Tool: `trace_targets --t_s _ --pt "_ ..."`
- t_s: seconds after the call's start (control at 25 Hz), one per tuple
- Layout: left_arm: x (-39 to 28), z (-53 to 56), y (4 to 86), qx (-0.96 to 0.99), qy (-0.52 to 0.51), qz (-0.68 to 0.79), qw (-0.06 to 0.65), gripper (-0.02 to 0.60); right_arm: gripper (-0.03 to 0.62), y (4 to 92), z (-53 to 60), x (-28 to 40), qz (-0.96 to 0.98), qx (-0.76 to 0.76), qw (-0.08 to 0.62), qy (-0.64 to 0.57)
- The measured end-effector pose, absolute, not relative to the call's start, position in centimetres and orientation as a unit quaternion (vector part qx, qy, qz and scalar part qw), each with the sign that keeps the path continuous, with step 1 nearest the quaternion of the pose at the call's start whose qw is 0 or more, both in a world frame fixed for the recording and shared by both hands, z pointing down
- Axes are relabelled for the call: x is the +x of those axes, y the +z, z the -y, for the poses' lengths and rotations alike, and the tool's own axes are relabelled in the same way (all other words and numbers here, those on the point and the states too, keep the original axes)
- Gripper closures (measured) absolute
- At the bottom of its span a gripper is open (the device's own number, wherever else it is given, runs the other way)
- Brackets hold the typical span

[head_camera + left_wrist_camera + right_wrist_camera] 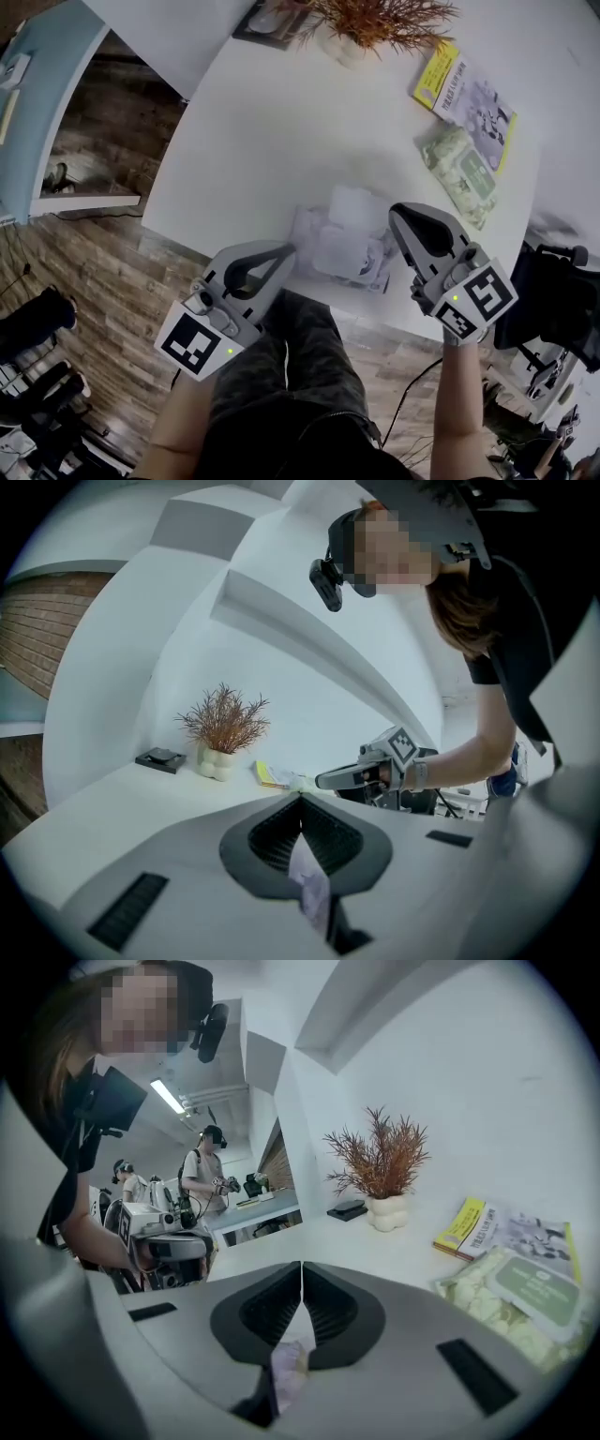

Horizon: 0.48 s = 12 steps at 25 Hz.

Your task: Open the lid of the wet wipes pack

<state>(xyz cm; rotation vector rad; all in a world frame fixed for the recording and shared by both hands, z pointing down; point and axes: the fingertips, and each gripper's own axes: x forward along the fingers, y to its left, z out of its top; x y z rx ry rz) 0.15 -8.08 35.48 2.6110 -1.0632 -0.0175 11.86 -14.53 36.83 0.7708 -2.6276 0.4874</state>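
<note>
The wet wipes pack (342, 246), pale lavender with a white lid area (361, 204), lies near the white table's front edge (234, 258). My left gripper (287, 249) is at the pack's left end. In the left gripper view its jaws (301, 801) are shut, and a strip of lavender pack film (311, 881) is pinched between them. My right gripper (394, 212) hangs at the pack's right end, beside the lid. Its jaws (301, 1267) are shut, and the pack (289, 1365) shows only below, through the gap behind the tips. I cannot tell whether the lid is up.
A green wipes pack (464, 173) and a yellow booklet (469, 98) lie at the right. A dried plant in a white pot (361, 28) and a black dish (349, 1209) stand at the back. My legs are under the front edge. Other people stand far off.
</note>
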Motion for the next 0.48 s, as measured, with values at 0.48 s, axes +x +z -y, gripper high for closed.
trace_targets --t_s 0.48 --pt "1.1 6.5 34.3 0.920 -0.010 0.362 0.149 0.569 0.571 34.4 9.3 12.7 0.920 0.330 0.135 0.161"
